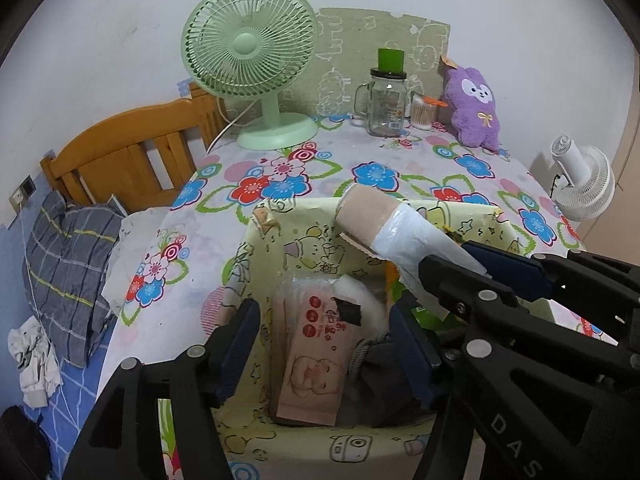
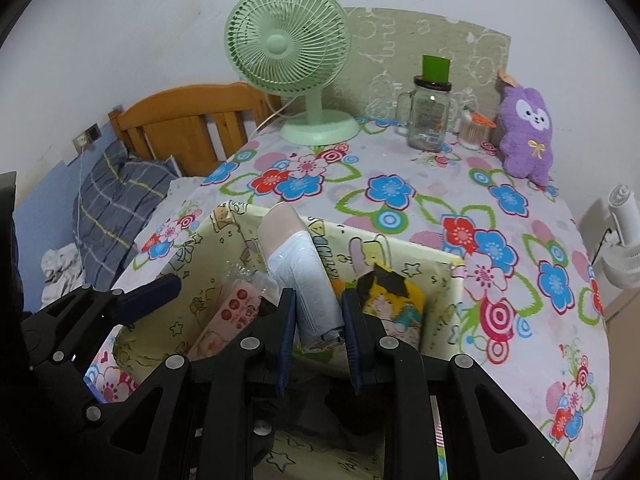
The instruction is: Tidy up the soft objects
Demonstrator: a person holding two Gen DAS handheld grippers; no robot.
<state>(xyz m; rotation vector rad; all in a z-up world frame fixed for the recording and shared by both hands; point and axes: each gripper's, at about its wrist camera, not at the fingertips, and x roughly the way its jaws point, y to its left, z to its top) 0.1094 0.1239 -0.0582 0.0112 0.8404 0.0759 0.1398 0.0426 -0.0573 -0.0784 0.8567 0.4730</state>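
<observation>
A yellow cartoon-print storage box (image 1: 256, 236) (image 2: 404, 248) sits on the flowered table. My right gripper (image 2: 318, 312) (image 1: 460, 264) is shut on a beige roll wrapped in white plastic (image 2: 296, 260) (image 1: 384, 220) and holds it tilted over the box. My left gripper (image 1: 324, 328) (image 2: 148, 292) is open and empty above the box, straddling a pink wet-wipes pack (image 1: 316, 356) (image 2: 236, 312). A yellow cartoon pack (image 2: 396, 300) stands in the box at the right. A purple plush bunny (image 1: 474, 104) (image 2: 528, 132) sits at the table's far right.
A green desk fan (image 1: 252, 64) (image 2: 292, 60), a glass jar with green lid (image 1: 386, 96) (image 2: 430, 112) and a cotton-swab tub (image 1: 422, 112) stand at the back. A wooden bed with grey pillow (image 1: 68, 256) is left. A white fan (image 1: 580, 184) is right.
</observation>
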